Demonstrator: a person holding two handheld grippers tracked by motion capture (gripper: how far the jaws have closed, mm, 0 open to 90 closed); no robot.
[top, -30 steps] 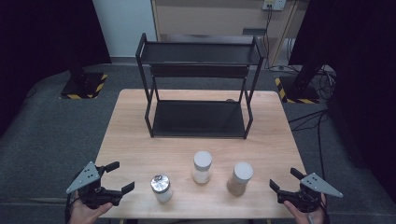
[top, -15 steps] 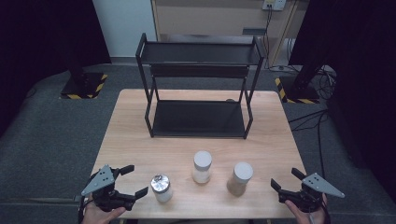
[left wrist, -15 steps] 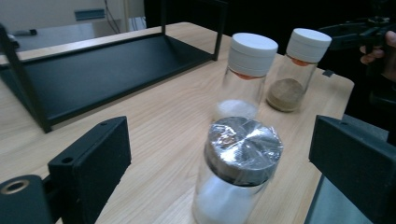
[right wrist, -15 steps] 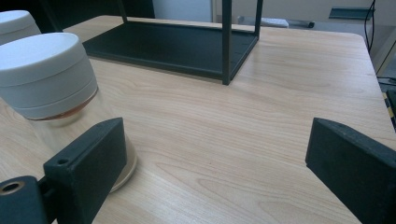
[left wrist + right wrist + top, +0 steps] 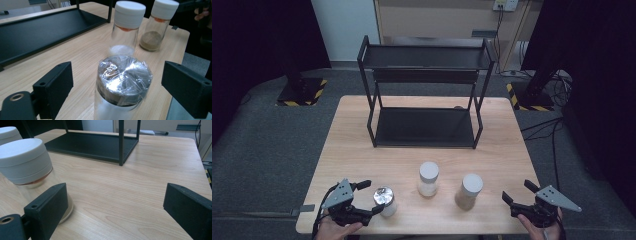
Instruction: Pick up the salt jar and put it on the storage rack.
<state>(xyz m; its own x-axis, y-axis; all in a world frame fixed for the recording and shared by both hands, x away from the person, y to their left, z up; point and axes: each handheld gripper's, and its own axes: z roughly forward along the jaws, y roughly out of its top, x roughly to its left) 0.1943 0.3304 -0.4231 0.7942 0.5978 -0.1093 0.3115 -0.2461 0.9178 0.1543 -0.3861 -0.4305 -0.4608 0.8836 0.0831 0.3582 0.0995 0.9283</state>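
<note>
Straddling the foil-capped jar (image 5: 384, 200) at the lower left of the high view, the left hand-held gripper (image 5: 371, 198) has its jaws either side of the jar, closing in lately but with gaps showing on both flanks in the left gripper view, so nothing is grasped yet. That jar stands upright on the bench (image 5: 362, 145) near its front edge, leftmost in a row of 3 with the 2 white-lidded jars (image 5: 428, 178) (image 5: 469, 191). The right hand-held gripper (image 5: 518, 196) waits released at lower right, just beside the brown-filled jar. Behind, the black rack (image 5: 424, 95) looks the likely destination.
</note>
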